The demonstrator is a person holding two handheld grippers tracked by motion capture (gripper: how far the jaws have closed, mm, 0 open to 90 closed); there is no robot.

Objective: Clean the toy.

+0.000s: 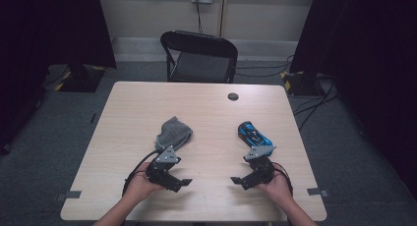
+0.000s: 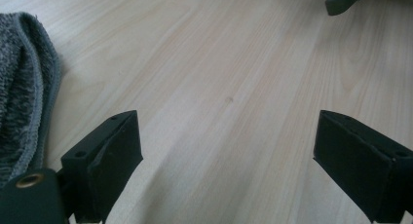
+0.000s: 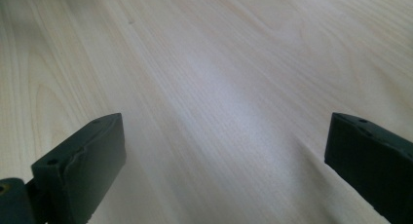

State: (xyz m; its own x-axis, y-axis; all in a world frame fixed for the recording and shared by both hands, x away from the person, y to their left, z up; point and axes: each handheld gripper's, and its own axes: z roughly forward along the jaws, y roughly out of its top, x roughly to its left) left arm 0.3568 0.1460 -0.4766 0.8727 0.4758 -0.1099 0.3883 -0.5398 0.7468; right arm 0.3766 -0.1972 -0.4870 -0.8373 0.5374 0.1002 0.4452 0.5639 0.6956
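Your left gripper (image 1: 183, 183) sits low near the table's (image 1: 206, 113) near edge, held in your left hand (image 1: 140, 184), jaws wide apart with bare wood between them. Cloth (image 1: 173, 133): grey, crumpled, at 12 o'clock from that gripper, just beyond it, not touching the jaws. In the left gripper view the cloth (image 2: 22, 87) lies at 9 o'clock, beside the left jaw.

Your right gripper (image 1: 237, 180) is held in your right hand (image 1: 278, 186), jaws also spread wide, gripping nothing. Toy car (image 1: 253, 133): blue and black, at 1 o'clock from it, close behind the gripper body. The two grippers point toward each other, tips well apart.
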